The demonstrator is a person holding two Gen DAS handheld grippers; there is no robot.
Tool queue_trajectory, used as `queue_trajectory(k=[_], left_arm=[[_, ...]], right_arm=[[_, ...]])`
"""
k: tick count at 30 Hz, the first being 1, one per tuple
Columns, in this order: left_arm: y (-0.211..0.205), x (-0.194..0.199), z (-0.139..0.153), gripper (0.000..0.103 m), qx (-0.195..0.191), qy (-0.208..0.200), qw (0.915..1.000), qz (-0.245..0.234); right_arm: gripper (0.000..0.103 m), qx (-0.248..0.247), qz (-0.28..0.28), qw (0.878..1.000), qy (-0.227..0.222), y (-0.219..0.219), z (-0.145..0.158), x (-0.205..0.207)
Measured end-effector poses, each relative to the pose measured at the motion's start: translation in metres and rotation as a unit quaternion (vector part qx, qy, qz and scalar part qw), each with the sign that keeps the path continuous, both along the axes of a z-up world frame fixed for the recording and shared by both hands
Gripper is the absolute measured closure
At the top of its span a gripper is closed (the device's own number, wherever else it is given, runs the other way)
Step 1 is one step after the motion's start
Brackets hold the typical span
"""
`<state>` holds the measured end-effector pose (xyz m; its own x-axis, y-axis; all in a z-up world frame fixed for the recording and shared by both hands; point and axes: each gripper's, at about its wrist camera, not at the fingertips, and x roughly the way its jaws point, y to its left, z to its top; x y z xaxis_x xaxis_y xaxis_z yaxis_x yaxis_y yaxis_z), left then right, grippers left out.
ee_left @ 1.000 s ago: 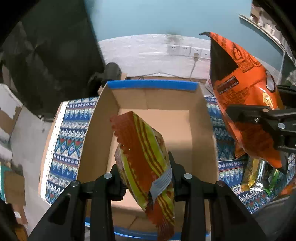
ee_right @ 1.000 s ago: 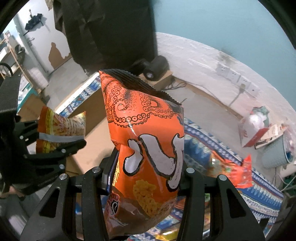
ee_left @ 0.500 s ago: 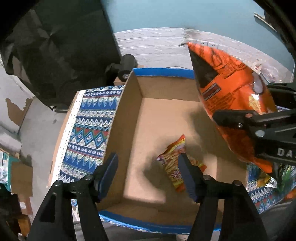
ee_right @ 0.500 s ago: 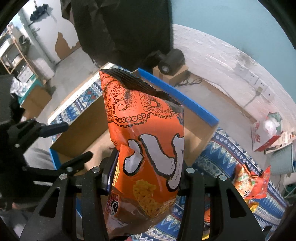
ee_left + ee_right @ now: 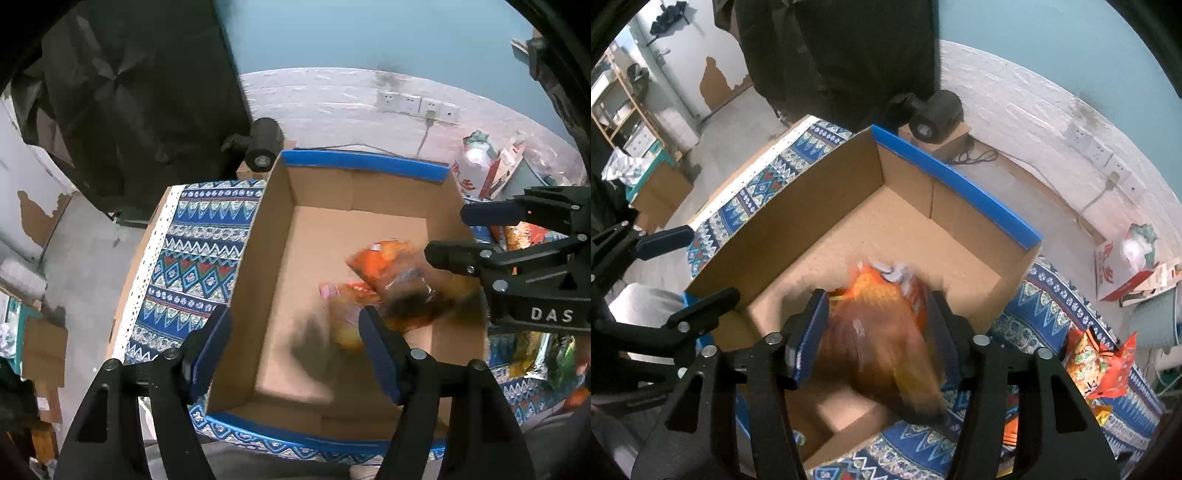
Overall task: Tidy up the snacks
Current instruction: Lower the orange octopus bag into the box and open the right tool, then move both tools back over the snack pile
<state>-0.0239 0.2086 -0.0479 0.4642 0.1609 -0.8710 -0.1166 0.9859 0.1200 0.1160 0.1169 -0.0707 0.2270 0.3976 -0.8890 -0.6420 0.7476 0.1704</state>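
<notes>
Inside the cardboard box, the orange snack bag is falling, blurred by its motion.

It is landing on or just beside the red-yellow snack bag on the box floor; I judge both are light, soft, crinkly and a little slippery, with fragile chips inside, so taking them by the sealed top edge is safest. The right gripper is standing spread and released above the box, though half a second ago it was clamping this bag. The left gripper is also hanging spread and empty. More snack packets are waiting on the patterned tablecloth.
</notes>
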Motion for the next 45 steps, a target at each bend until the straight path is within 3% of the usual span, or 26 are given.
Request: queue_trajectory(k=[7, 19, 29, 45], left_arm=[[-0.025, 0.003, 0.006, 0.03, -0.016, -0.007, 0.9994, -0.031], [-0.1, 0.0, 0.01, 0.03, -0.01, -0.008, 0.9929, -0.118], [-0.152, 0.001, -0.004, 0.03, -0.015, 0.015, 0.9845, -0.174], [-0.228, 0.011, -0.032, 0.03, -0.052, 0.065, 0.9702, -0.227]], right_arm=[[0.034, 0.005, -0.027, 1.0, -0.005, -0.035, 0.015, -0.008], [0.034, -0.011, -0.087, 0.996, 0.008, -0.115, 0.017, -0.018], [0.034, -0.025, -0.141, 0.99, 0.008, -0.19, 0.016, -0.026], [0.032, -0.038, -0.272, 0.959, 0.062, -0.321, -0.025, -0.078]])
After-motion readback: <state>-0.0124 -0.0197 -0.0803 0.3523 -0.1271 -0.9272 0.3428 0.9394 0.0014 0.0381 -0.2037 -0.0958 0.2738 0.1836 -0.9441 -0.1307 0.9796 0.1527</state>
